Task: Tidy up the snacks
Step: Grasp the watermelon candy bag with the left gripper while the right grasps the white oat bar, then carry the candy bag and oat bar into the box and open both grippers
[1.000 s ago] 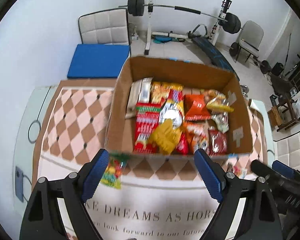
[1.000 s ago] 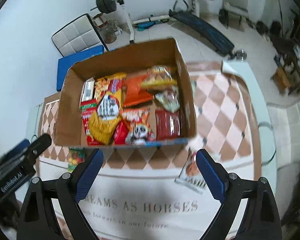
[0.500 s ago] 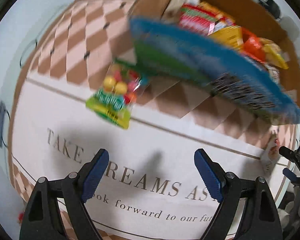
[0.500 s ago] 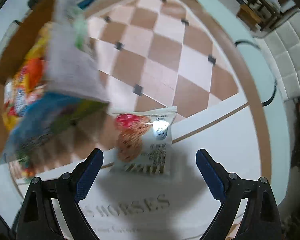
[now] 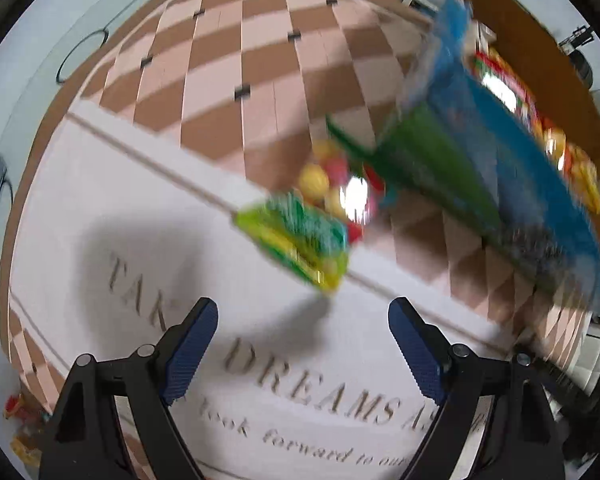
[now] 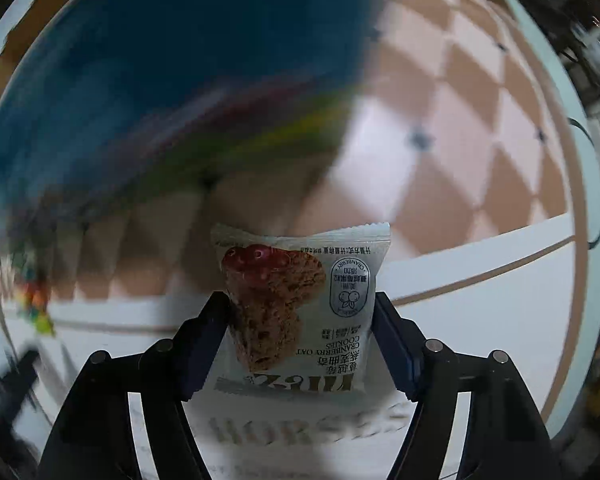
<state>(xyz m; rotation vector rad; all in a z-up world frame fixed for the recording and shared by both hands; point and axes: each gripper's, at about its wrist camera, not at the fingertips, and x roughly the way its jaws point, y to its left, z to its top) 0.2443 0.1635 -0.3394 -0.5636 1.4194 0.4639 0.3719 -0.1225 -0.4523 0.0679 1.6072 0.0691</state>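
In the left wrist view a green and yellow candy bag lies on the mat beside the cardboard snack box, which is blurred. My left gripper is open and empty, just short of the candy bag. In the right wrist view a white cranberry oat cookie packet lies on the mat between the fingers of my right gripper. The jaws stand around the packet's sides, close to it; they look open. The box's blue side looms blurred above the packet.
The checkered mat with printed lettering covers the white table. Snack wrappers lie at the mat's lower left edge. The candy bag shows blurred at the far left of the right wrist view.
Both grippers dropped from high above the box toward the mat. The left one closed in on the candy bag; the right one moved onto the cookie packet, now between its fingers.
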